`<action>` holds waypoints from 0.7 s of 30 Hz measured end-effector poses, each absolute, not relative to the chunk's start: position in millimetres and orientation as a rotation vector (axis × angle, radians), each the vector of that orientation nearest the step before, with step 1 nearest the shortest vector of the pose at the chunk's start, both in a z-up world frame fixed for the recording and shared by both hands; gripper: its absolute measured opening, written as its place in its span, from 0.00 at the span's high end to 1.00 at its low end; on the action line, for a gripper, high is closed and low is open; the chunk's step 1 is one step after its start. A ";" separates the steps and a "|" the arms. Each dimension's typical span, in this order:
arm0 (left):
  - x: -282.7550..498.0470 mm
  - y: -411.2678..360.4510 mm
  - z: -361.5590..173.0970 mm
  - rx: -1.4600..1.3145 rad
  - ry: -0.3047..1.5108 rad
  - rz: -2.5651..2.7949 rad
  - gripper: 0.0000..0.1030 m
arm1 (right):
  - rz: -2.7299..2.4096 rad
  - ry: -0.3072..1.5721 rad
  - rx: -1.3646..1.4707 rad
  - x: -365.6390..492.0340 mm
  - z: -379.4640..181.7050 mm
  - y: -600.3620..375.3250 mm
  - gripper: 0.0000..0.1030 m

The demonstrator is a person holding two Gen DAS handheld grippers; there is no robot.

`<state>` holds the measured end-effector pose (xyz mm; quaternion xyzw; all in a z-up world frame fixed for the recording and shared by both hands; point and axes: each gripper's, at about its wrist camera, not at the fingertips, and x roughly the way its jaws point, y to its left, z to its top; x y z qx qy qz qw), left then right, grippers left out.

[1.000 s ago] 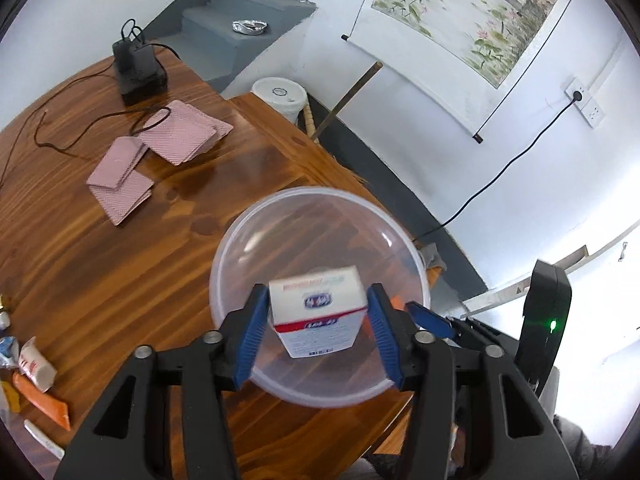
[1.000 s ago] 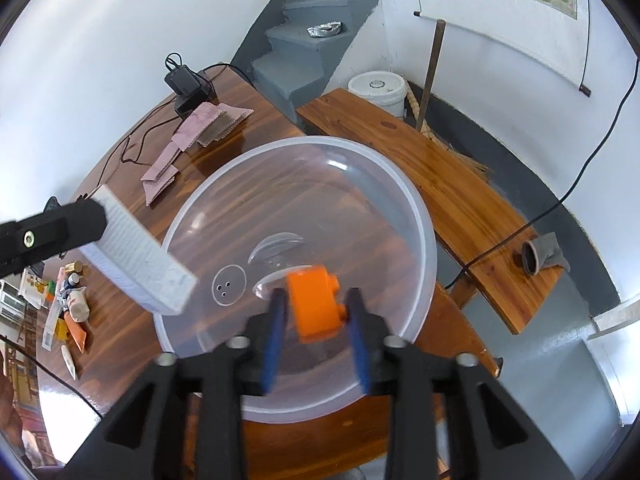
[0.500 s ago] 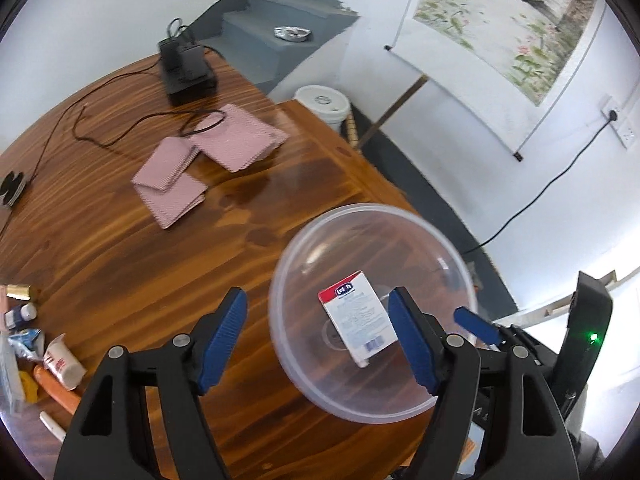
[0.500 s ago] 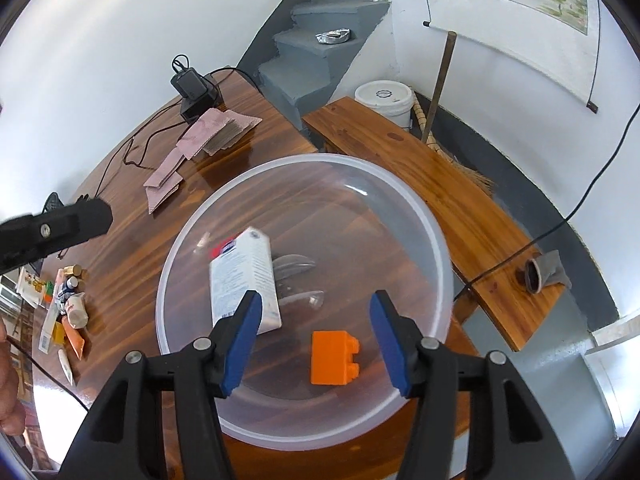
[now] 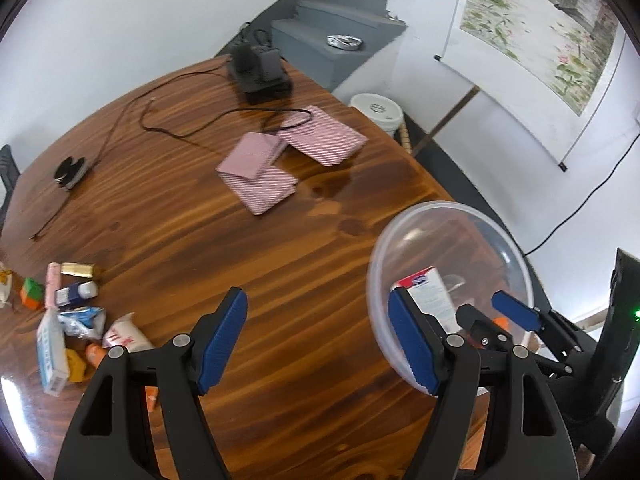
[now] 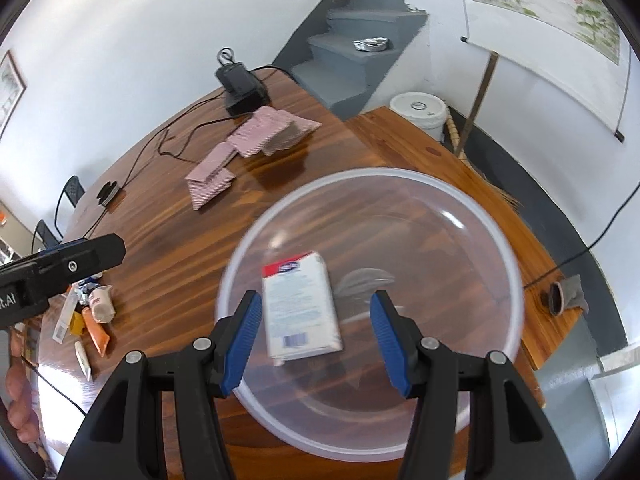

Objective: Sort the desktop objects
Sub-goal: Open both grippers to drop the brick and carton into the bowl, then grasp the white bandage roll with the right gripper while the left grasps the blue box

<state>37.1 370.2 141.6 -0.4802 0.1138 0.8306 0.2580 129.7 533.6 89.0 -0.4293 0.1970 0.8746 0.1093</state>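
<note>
A clear plastic bowl (image 6: 496, 240) sits at the table's right edge, also in the left wrist view (image 5: 516, 252). A white box (image 6: 300, 304) lies inside it, also seen in the left wrist view (image 5: 428, 296). My right gripper (image 6: 316, 336) is open and empty above the bowl's near side. My left gripper (image 5: 320, 336) is open and empty over bare table left of the bowl. The orange brick shows only as a sliver (image 5: 500, 322) behind the right gripper. A pile of small items (image 5: 72, 320) lies at the table's left.
Pink striped cloths (image 5: 280, 164) lie mid-table. A black charger with cables (image 5: 260, 72) stands at the far edge, and a small black plug (image 5: 70, 170) lies at the left. A wooden bench (image 6: 460, 184) runs behind the bowl. A white bucket (image 6: 418, 110) and stairs stand beyond.
Both grippers opened and dropped the white box and orange brick into the bowl. The left gripper has since swung left, away from the bowl; the right pulled back slightly.
</note>
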 end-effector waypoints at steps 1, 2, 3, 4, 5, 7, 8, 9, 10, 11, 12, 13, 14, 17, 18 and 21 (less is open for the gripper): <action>36.8 365.8 142.4 -1.303 0.312 2.261 0.26 | 2.580 0.575 -1.263 127.8 90.1 529.2 0.41; 36.4 361.8 142.5 -1.305 0.313 2.268 0.26 | 2.590 0.570 -1.264 125.3 91.1 524.1 0.41; 36.3 356.6 142.2 -1.307 0.315 2.274 0.26 | 2.601 0.564 -1.267 122.9 92.1 518.5 0.41; 35.5 350.5 142.4 -1.310 0.314 2.282 0.26 | 2.609 0.559 -1.271 120.5 92.7 513.5 0.41; 34.6 343.2 142.4 -1.314 0.313 2.293 0.26 | 2.615 0.553 -1.275 118.2 93.0 508.7 0.41; 33.2 330.3 142.6 -1.324 0.309 2.313 0.26 | 2.630 0.543 -1.286 114.1 93.6 498.6 0.41; 32.3 324.3 142.6 -1.329 0.305 2.321 0.26 | 2.639 0.537 -1.294 111.3 93.8 492.2 0.41; 31.5 318.9 142.4 -1.334 0.302 2.328 0.26 | 2.645 0.534 -1.299 109.8 94.0 487.9 0.41; 29.7 310.5 142.3 -1.344 0.293 2.341 0.26 | 2.655 0.527 -1.308 106.7 94.1 480.6 0.41; 28.5 304.3 142.0 -1.350 0.288 2.348 0.26 | 2.663 0.521 -1.315 103.9 94.3 474.8 0.41; 27.2 298.2 141.8 -1.357 0.283 2.356 0.26 | 2.670 0.518 -1.321 102.2 94.1 470.2 0.41; 25.2 288.6 140.9 -1.367 0.275 2.369 0.26 | 2.677 0.514 -1.328 100.1 94.1 465.3 0.41; 24.0 283.8 140.9 -1.372 0.271 2.376 0.26 | 2.688 0.506 -1.339 96.4 94.1 457.4 0.41; 20.4 261.7 139.4 -1.395 0.257 2.405 0.26 | 2.710 0.493 -1.364 88.6 93.4 440.0 0.41; 19.1 254.5 138.8 -1.400 0.253 2.412 0.26 | 2.717 0.488 -1.371 86.7 93.4 434.6 0.41; 13.4 231.1 136.5 -1.426 0.217 2.431 0.26 | 2.735 0.471 -1.396 77.7 91.4 415.4 0.41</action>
